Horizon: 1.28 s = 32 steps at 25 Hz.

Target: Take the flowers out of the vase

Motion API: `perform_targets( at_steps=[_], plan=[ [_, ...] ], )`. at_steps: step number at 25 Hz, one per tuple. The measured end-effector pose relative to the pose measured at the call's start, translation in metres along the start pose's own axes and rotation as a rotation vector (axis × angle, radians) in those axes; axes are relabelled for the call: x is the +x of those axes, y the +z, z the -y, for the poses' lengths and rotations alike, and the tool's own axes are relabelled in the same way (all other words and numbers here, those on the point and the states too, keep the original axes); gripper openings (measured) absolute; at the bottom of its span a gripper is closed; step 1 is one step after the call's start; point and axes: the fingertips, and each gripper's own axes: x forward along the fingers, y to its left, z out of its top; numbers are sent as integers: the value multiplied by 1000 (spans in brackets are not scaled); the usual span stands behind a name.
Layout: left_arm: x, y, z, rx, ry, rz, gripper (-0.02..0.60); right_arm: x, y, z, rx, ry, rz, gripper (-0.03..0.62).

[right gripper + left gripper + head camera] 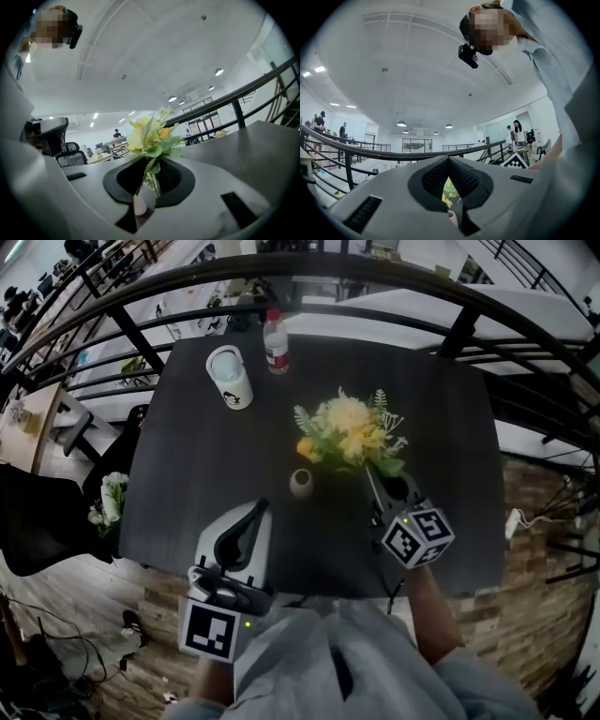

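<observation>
On the dark square table (pixel 187 474), the right gripper (pixel 382 487) is clamping the yellow-and-green flower bunch (pixel 352 432) by its stems, just right of the small white vase (pixel 301 483); the left gripper (pixel 259 510), jaws together and empty, is hovering near that vase

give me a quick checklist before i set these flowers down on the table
1. Thin green stems clamped in the right gripper jaws: ok.
2. Bouquet of yellow flowers and green leaves out of the small white round vase: ok, its mouth is empty.
3. Vase upright on the dark table: ok.
4. Left gripper jaws together, empty, apart from the vase: ok.
5. White cylindrical cup and clear plastic bottle with red cap away from the bouquet: ok, both stand at the far edge.
6. Blooms already touching the table: cannot tell.
</observation>
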Motion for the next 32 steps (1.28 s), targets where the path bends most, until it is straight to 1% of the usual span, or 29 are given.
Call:
perform_targets(
  at_steps=[12, 18, 25, 29, 32],
  plan=[
    [-1, -5, -2, 11, 2, -25, -2, -1, -59, 25, 118, -112, -84, 48],
    [-3, -7, -8, 12, 15, -29, -2, 3, -88, 34, 136, -142, -144, 48],
    [-6, -9, -12, 7, 22, -37, -2, 4, -119, 40, 85, -173, -243, 48],
    [-6, -9, -13, 8, 21, -38, -2, 1, -130, 44, 20, -196, -306, 51],
    [-5, -10, -13, 3, 20, -41, -2, 0, -136, 45, -25, -195, -342, 75]
  ],
)
